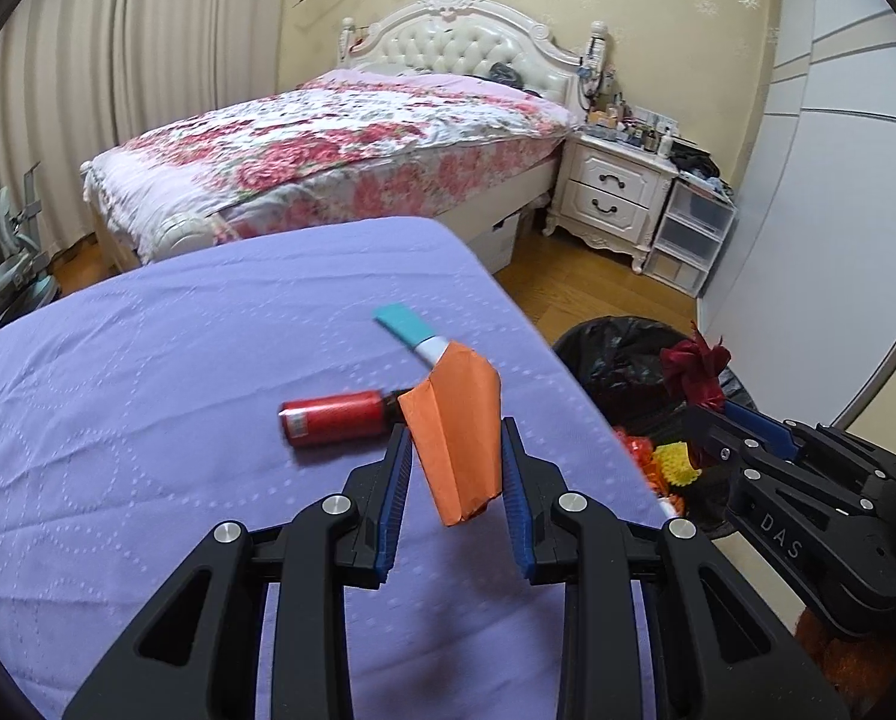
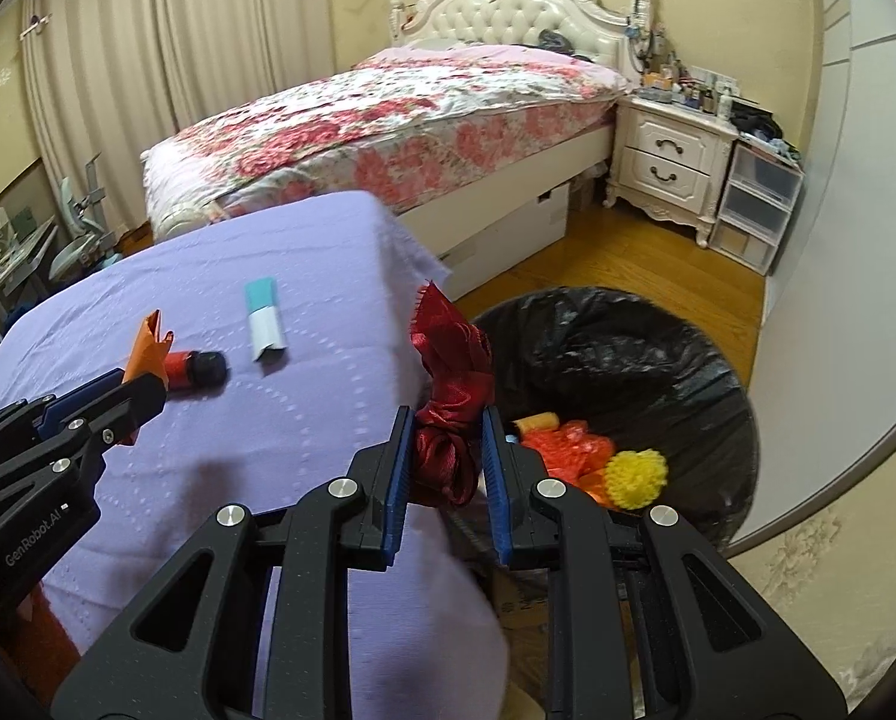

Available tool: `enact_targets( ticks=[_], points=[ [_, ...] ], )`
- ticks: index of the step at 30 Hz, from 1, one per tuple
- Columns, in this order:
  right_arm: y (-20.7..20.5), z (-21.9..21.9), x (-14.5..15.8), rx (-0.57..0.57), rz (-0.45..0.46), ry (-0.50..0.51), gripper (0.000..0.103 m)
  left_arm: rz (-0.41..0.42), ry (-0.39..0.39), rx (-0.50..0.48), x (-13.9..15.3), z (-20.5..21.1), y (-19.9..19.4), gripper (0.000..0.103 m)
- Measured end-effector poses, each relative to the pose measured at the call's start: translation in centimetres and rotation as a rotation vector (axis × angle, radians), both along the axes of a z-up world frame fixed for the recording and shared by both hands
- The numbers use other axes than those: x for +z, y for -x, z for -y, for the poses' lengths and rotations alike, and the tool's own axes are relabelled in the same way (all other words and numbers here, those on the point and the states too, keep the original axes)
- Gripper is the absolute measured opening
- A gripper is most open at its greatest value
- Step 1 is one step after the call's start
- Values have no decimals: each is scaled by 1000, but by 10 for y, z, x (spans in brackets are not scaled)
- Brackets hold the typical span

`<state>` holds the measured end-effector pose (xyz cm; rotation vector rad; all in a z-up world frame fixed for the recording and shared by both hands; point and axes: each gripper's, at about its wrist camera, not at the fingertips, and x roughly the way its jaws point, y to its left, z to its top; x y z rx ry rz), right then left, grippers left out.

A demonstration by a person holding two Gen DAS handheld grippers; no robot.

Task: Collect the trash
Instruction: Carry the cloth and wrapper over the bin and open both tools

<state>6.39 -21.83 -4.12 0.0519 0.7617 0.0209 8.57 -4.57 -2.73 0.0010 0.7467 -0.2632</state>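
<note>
Left gripper point(image 1: 457, 450) nearest lens, jaws clamped on folded orange paper point(image 1: 457, 420), lifted clear of purple tablecloth point(image 1: 148, 390) so I can swing it binward. Right gripper point(image 2: 446, 456) pinches crumpled dark red ribbon point(image 2: 451, 384), hanging at table edge beside bin. Black-lined trash bin point(image 2: 688, 360) on floor right of table, orange and yellow scraps already inside. Still on cloth: red bottle point(image 1: 334, 417), teal-and-white packet point(image 2: 263, 324). Table corner stands between left load and bin; I judge right load goes first.
</note>
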Motion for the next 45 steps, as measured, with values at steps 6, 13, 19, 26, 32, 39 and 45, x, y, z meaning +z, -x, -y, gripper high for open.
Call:
enact_targets(
  ticks=[6,13,19,26,32,39,45],
  points=[
    [-4,34,5,-72,12,3,22,10,-9,-54,3,35,-14,30],
    [-10,59,6,-119,19,5,22,28,-29,-106,6,71,-29,30],
    [-15,73,2,-138,16,-6,22,28,-60,-133,0,93,-41,30],
    [-26,86,-10,-167,-6,-38,22,15,-97,-150,-11,113,-58,31],
    [-33,97,-18,-191,-24,-54,22,0,-117,-154,-19,122,-68,34],
    [-34,107,-25,-220,-30,-55,32,0,-120,-116,-22,119,-71,64],
    [-30,104,-23,-225,-25,-48,40,4,-108,-90,-17,107,-65,72]
  ],
)
